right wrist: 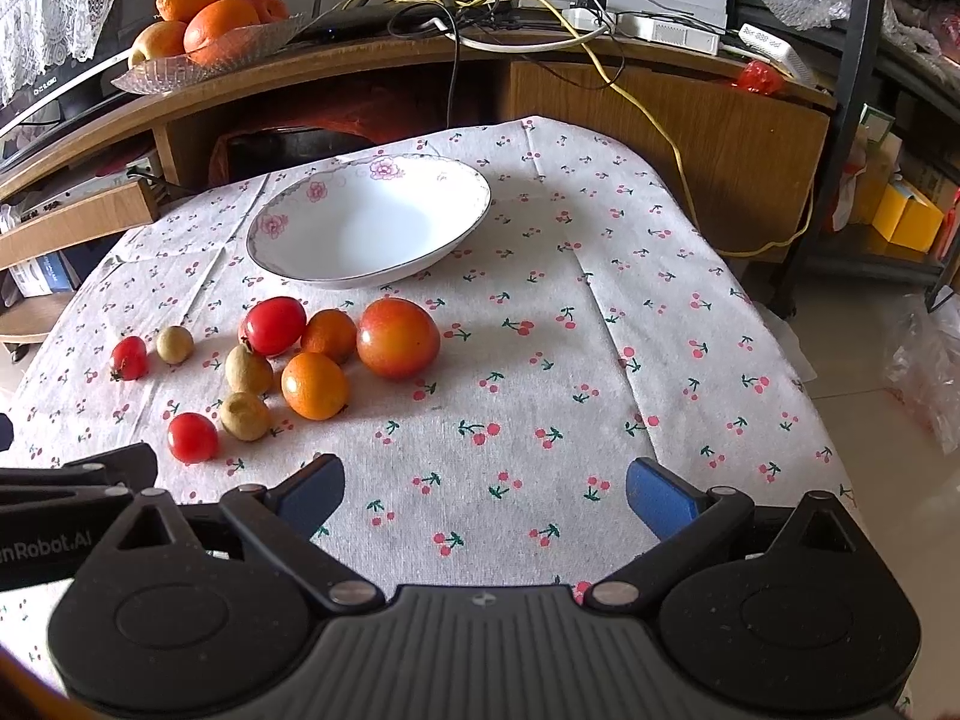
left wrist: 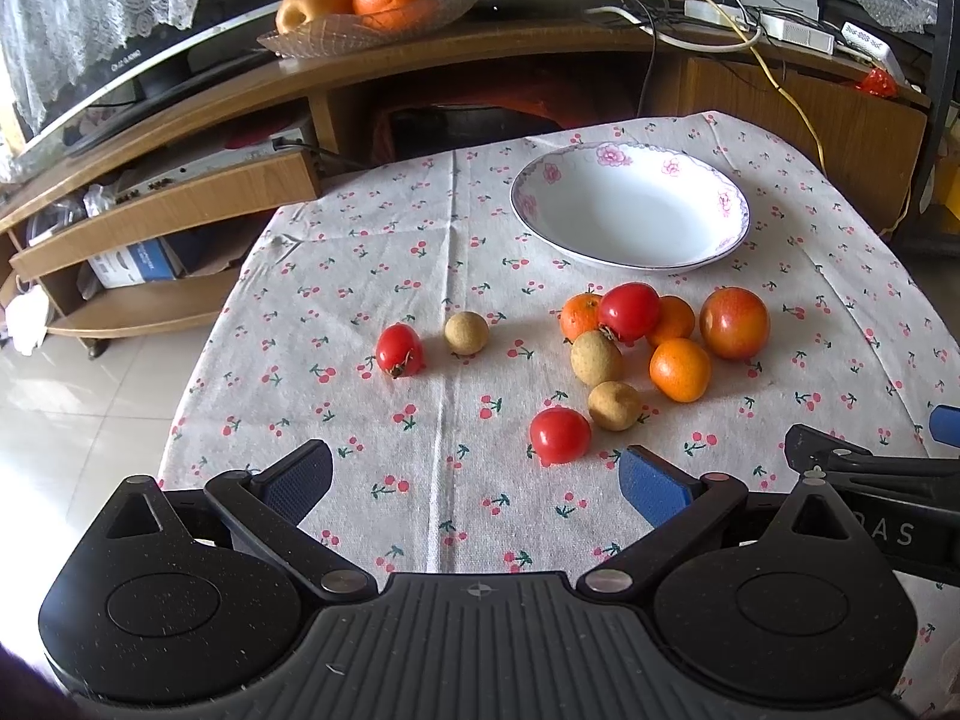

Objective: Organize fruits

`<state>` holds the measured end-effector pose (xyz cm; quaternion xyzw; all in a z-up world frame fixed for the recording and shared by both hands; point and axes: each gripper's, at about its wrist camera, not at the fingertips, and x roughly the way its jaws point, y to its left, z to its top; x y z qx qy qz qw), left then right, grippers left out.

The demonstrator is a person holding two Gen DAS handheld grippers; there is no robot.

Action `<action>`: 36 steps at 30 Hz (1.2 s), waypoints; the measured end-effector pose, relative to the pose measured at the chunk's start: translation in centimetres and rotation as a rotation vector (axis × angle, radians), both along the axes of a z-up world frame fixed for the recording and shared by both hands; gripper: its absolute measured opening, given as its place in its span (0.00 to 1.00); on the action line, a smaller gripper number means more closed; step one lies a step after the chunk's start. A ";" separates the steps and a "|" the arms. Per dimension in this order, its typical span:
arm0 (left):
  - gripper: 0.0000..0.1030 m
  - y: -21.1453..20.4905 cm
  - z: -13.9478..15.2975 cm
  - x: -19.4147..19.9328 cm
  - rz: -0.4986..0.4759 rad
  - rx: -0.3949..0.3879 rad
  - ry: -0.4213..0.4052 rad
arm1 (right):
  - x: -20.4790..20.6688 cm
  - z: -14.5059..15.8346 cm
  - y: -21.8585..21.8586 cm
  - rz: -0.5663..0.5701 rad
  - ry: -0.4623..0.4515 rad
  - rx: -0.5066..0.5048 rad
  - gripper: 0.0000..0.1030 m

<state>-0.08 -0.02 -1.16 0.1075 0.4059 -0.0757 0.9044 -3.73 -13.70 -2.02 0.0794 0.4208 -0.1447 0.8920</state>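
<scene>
A white flowered bowl (left wrist: 630,210) (right wrist: 369,225) stands empty at the back of the cherry-print table. In front of it lie loose fruits: a big red-orange apple (left wrist: 734,323) (right wrist: 398,337), small oranges (left wrist: 680,369) (right wrist: 315,386), red tomatoes (left wrist: 560,434) (right wrist: 192,437) and brown longans (left wrist: 613,405) (right wrist: 243,416). One tomato (left wrist: 400,350) and one longan (left wrist: 466,332) lie apart to the left. My left gripper (left wrist: 477,480) hovers open near the table's front, just short of the nearest tomato. My right gripper (right wrist: 485,492) is open over bare cloth, right of the fruits.
A wooden TV cabinet (left wrist: 540,54) stands behind the table, with a glass dish of oranges (left wrist: 366,30) (right wrist: 204,60) and tangled cables (right wrist: 480,6). A metal shelf rack (right wrist: 858,90) is at the right. Tiled floor lies left of the table.
</scene>
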 end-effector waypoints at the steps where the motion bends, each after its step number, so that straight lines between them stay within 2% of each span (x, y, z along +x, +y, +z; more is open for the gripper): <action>1: 1.00 0.0 0.0 0.0 0.000 0.000 0.000 | 0.0 0.0 0.0 0.000 0.000 0.000 0.98; 29: 1.00 0.1 -0.1 0.0 -0.007 0.005 -0.004 | 0.1 -0.2 0.1 0.003 0.001 0.001 0.98; 36: 1.00 0.8 -0.4 0.0 -0.031 0.021 -0.012 | 0.4 -0.4 0.9 0.053 -0.011 -0.017 0.98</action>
